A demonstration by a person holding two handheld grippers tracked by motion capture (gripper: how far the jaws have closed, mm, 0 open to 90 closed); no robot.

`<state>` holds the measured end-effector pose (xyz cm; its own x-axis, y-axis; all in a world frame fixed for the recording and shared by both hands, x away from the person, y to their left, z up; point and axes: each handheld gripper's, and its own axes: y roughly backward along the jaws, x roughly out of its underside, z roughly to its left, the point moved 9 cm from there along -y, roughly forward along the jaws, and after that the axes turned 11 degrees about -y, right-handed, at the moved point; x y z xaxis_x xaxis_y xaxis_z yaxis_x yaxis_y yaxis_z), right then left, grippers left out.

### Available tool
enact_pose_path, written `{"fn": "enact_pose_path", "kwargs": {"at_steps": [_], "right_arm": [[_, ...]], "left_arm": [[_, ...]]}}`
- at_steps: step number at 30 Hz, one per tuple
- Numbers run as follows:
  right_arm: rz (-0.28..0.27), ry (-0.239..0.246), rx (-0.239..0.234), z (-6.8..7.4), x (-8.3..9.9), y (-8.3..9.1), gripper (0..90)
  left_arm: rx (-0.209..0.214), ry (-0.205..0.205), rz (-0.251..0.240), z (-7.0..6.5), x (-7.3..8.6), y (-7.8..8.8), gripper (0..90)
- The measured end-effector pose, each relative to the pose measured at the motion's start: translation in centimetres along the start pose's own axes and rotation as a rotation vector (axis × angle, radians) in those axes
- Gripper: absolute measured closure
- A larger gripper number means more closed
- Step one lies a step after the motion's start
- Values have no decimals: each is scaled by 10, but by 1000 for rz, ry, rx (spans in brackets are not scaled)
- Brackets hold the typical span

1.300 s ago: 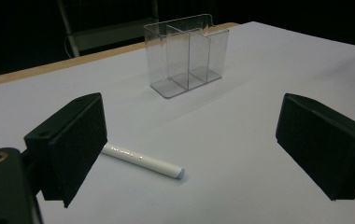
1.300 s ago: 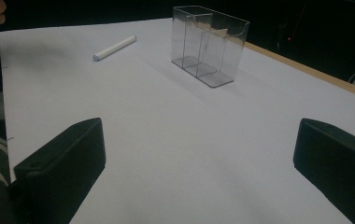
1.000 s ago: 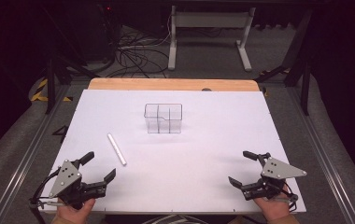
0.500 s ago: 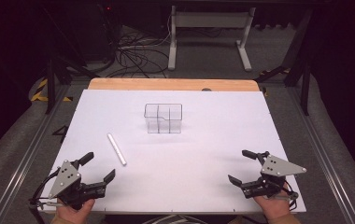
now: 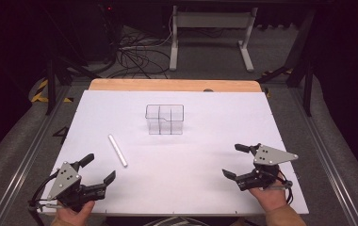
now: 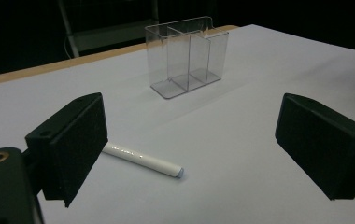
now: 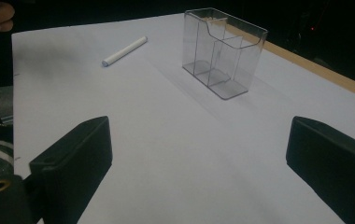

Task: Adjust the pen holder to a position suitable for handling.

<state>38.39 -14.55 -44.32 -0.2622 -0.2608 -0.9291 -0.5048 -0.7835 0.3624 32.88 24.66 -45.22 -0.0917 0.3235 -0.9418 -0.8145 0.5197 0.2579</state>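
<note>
Clear plastic makes up the one organiser on the surface; it stands upright near the middle, toward the far side, and its inner walls split it into compartments, though their exact number is hard to read through the transparent sides. One white marker lies flat on the surface, nearer the person than the organiser and to its left, well apart from it. In the left gripper view the marker lies just beyond the jaws, partly behind the left one, with its rounded tip pointing right.

Two grippers are in hand. The left gripper sits at the near left corner with its jaws spread wide and nothing between them, the marker close ahead of it. The right gripper sits at the near right with its jaws likewise released and empty, well away from both things. Two hands hold them at the near edge.

The surface is a white sheet over a pale wooden board, whose far strip shows bare. Grey carpet surrounds it. Beyond, the room is dark, with a tangle of black cables on the floor and one white table frame.
</note>
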Motion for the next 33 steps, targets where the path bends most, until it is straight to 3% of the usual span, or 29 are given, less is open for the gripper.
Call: {"fn": "enact_pose_path", "kwargs": {"at_steps": [5,12,24,29,33], "right_arm": [[7,-3,-18,-4,-9,-12,69],[38,28,-26,-3,-22,-27,58],[20,50,-35,-2,-41,-43,29],[54,83,-39,4,-42,-45,18],[128,106,-75,9,-46,-46,108]], "left_arm": [[-8,6,-5,2,0,0,104],[-5,8,-4,3,1,-1,105],[-4,29,-12,7,2,0,106],[-2,29,-13,7,2,0,106],[0,27,-6,7,3,0,106]]}}
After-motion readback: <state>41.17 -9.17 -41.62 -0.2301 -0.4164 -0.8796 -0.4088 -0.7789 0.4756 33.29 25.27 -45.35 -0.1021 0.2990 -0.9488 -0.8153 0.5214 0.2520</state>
